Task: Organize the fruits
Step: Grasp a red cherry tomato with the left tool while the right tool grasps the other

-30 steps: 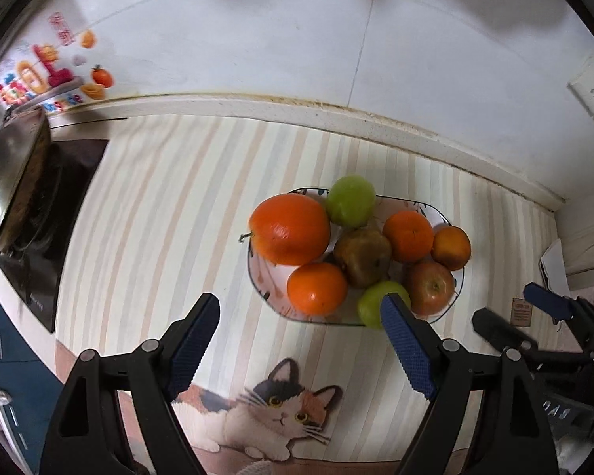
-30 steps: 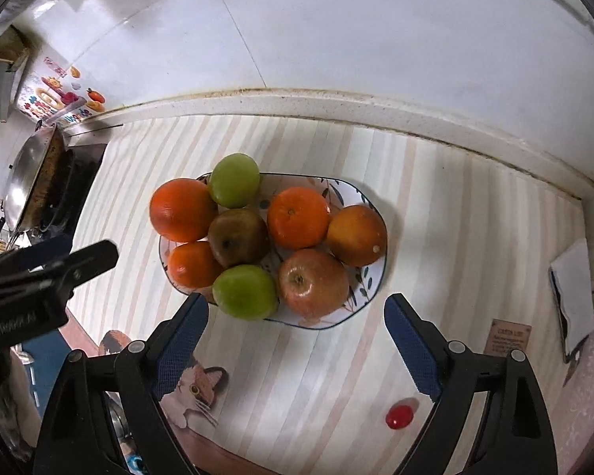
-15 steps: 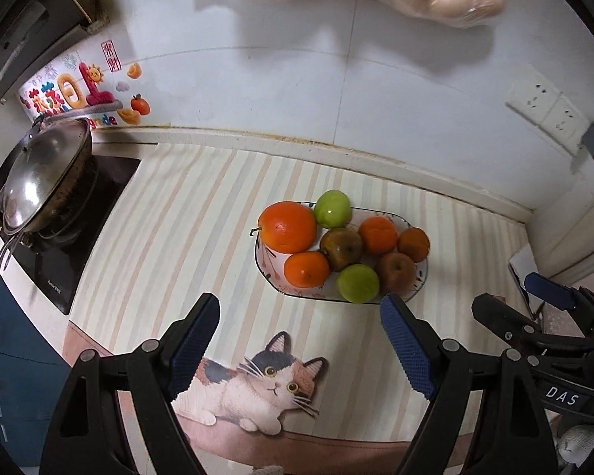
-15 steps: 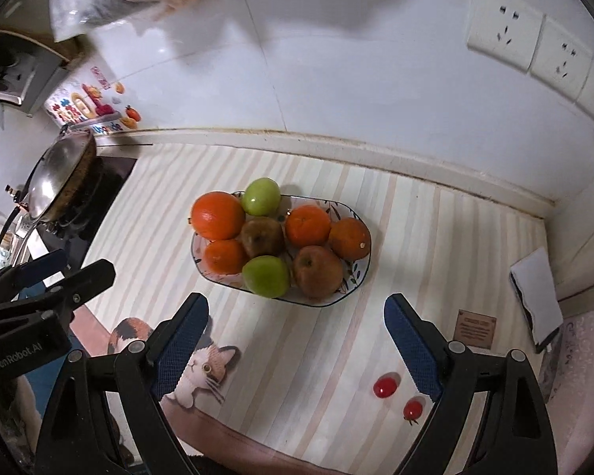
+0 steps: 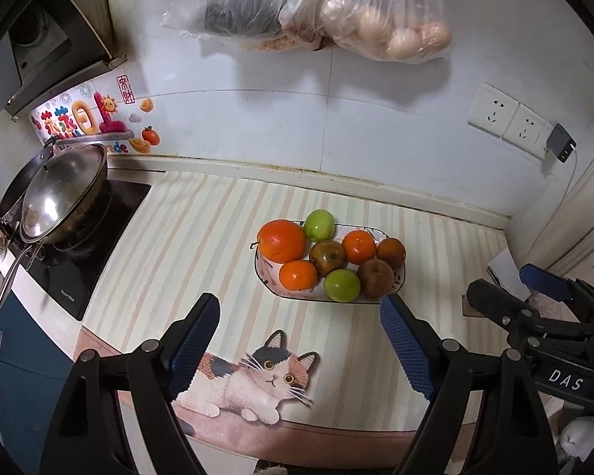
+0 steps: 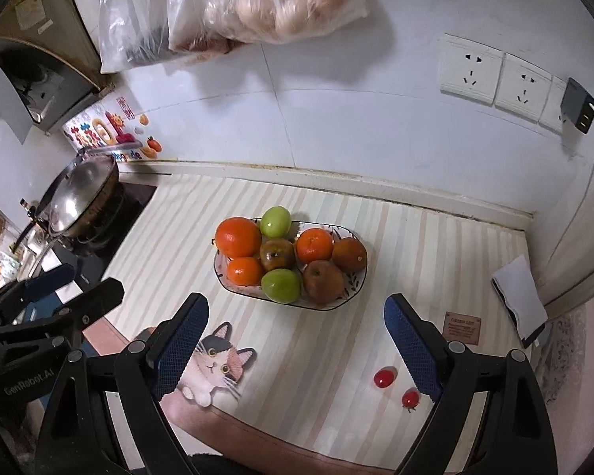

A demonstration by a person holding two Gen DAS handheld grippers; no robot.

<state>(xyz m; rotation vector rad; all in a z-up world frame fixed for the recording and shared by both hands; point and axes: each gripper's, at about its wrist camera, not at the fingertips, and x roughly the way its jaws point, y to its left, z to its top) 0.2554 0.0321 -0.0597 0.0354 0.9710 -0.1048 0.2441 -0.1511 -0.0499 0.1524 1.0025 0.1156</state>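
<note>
Seemingly, most of the sorting was done. From the left wrist view, the oval plate (image 5: 399, 277) sat on the striped table (image 5: 202, 245) and carried eight fruits packed close: a large orange (image 5: 282, 240), a green apple (image 5: 319, 225) behind it, a brownish apple (image 5: 328, 257) in the middle, two smaller oranges, a second green apple (image 5: 341, 285), a reddish apple (image 5: 374, 278) and a dark orange fruit at the far right. The left hand-held gripper (image 5: 300, 336) stood above the near edge of the table with its jaws wide apart and nothing between them. The right hand-held gripper (image 5: 534, 297) showed at the right edge, likewise empty. Against the frame a second earlier, the plate looked much smaller and farther off, and the wall with its hanging bags (image 5: 384, 8) and sockets had come into sight, so this hand had pulled up and back.

From the right wrist view, the same plate (image 6: 356, 281) lay well beyond the open, empty jaws of the right hand-held gripper (image 6: 296, 330). Two cherry tomatoes (image 6: 385, 377) lay loose on the table near the right jaw, well apart from the plate; I judged these the only pieces possibly left to gather. Earlier only one tomato showed and the plate filled the middle; now both tomatoes and more of the wall were visible.
</note>
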